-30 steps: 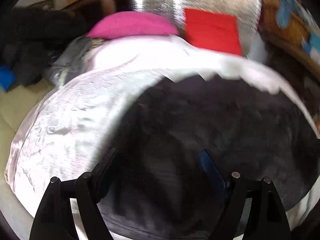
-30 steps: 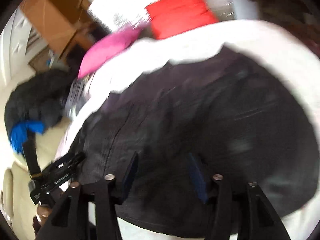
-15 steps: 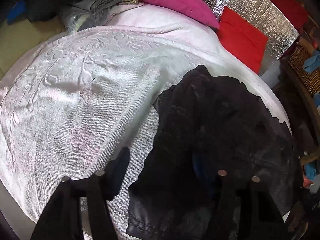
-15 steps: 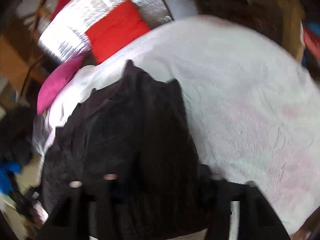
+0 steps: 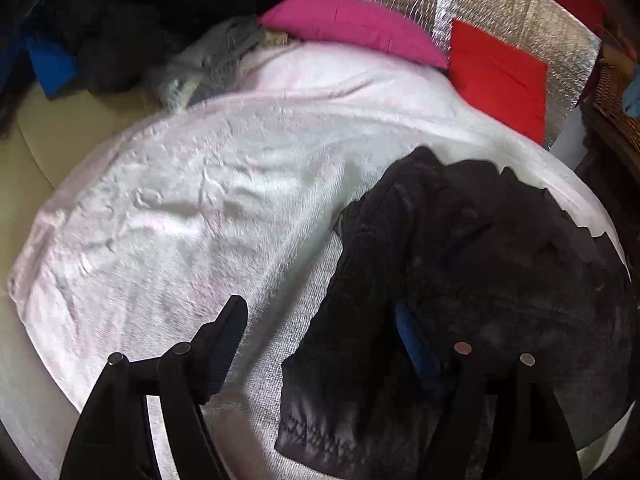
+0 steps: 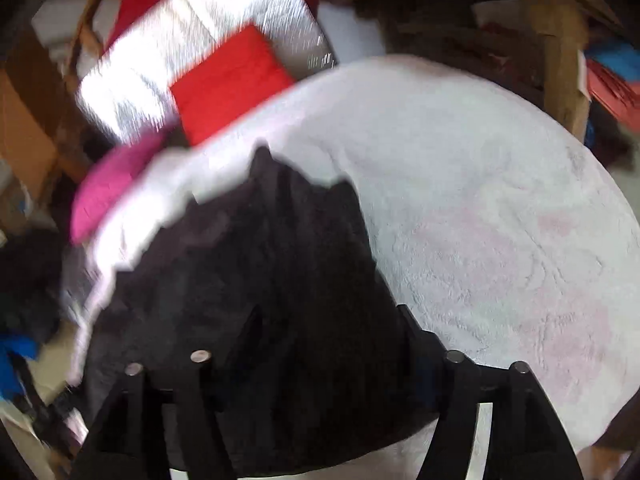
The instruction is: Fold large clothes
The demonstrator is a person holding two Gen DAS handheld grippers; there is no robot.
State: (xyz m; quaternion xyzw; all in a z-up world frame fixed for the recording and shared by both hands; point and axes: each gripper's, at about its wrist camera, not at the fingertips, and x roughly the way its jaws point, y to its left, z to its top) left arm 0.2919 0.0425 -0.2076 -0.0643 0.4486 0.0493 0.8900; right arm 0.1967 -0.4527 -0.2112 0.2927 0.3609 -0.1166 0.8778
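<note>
The dark garment lies bunched, its long axis running away from the wide-apart jaws of the left gripper and right gripper, across a white bedspread; pink pillow beyond.

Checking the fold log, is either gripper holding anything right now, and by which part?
Nothing is held. The left gripper is open above the dark crumpled garment on the pale pink bedspread; the right gripper is open over the same garment.

A big bed with a white cover.
A dark garment lies on it, far from the pink pillow; a red pillow sits beside the pink one.
</note>
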